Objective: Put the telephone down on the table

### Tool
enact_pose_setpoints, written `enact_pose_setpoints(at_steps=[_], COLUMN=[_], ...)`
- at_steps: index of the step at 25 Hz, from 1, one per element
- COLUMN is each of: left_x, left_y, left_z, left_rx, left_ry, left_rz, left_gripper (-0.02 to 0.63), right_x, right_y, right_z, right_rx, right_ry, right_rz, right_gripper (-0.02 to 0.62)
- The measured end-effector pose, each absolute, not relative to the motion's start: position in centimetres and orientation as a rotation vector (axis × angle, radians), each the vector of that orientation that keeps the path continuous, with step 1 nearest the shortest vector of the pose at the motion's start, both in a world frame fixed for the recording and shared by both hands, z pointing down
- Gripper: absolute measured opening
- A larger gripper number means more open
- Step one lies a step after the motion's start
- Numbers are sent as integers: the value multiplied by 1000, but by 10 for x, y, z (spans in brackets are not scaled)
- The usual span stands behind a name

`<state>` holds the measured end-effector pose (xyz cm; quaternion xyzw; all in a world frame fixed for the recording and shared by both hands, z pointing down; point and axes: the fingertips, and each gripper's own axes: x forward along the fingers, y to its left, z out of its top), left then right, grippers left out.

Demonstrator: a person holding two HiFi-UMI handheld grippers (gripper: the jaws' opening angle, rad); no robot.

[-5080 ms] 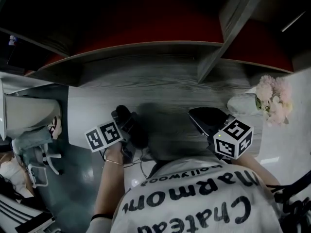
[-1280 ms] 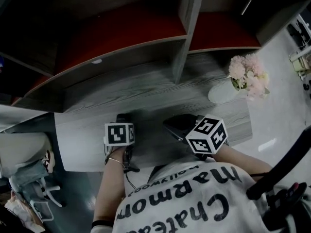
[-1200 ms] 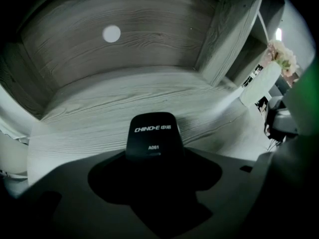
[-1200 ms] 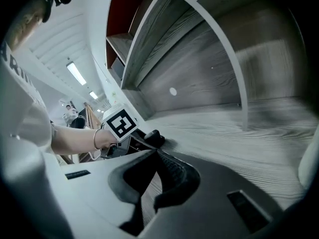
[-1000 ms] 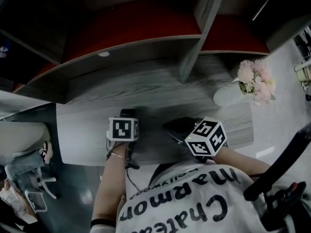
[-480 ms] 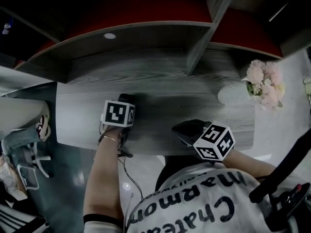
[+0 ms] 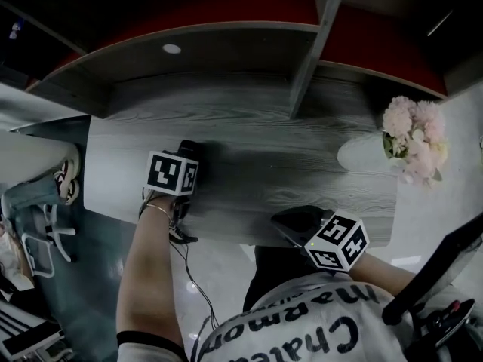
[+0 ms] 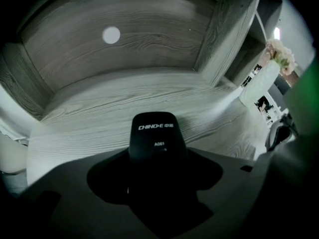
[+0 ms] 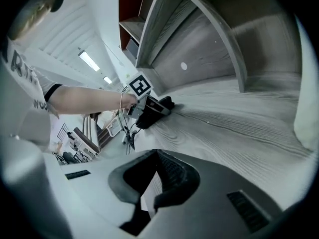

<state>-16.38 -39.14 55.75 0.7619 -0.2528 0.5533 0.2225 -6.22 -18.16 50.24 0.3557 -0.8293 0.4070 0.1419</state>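
Grey wood-grain table (image 7: 287,153) across the middle of the head view, closed at the back by a curved shelf unit (image 7: 226,47) and cut at upper right by an upright divider (image 7: 308,66). Left gripper (image 7: 186,161) at centre left of that view, pointing steeply down over the left part of the tabletop, close to the near edge and near the left end. Jaws clamped on the black telephone (image 8: 155,133), its dark body filling the gap between them in the left gripper view, with the printed face of the casing turned toward the camera. In the right gripper view, telephone low over the left part of the table beside the near edge, far end down at the tabletop; actual contact not clear. Coiled cord (image 9: 130,133) hanging off the near edge below the left gripper. Right gripper (image 9: 156,154) at lower right of the head view, at the near edge of the table and well apart from the left gripper. Fingertips together, nothing between them, only a sliver of light background below the tips. Bare tabletop between the two grippers and beyond the telephone as far as the shelf back. Round white spot (image 8: 111,35) on that back panel. White vase (image 7: 361,154) with pale pink flowers (image 7: 411,138) at the right end of the table, well apart from both grippers. Past the left table edge, grey floor and a chair (image 7: 45,228) at lower left.
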Motion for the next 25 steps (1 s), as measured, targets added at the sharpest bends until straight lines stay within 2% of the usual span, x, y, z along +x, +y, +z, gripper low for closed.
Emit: enact_pose_setpoints(at_steps=[17,21,25], left_x=[-163,-169,-169], left_y=[-391,-397,-396], left_z=[557,555,551], left_rx=[2129,2132,2192], left_ry=[-713,-786,-806], left_rz=[1520,1534,1635], left_gripper=[285,348,366], right_x=[-32,-26,-25], right_y=[-139,-134,-134], right_z=[515,511,507], right_rx=[1070,1070,1058], right_ry=[-2357,-2358,-2369], right_rz=[1175,1166,1151], right_gripper=[6,6,6])
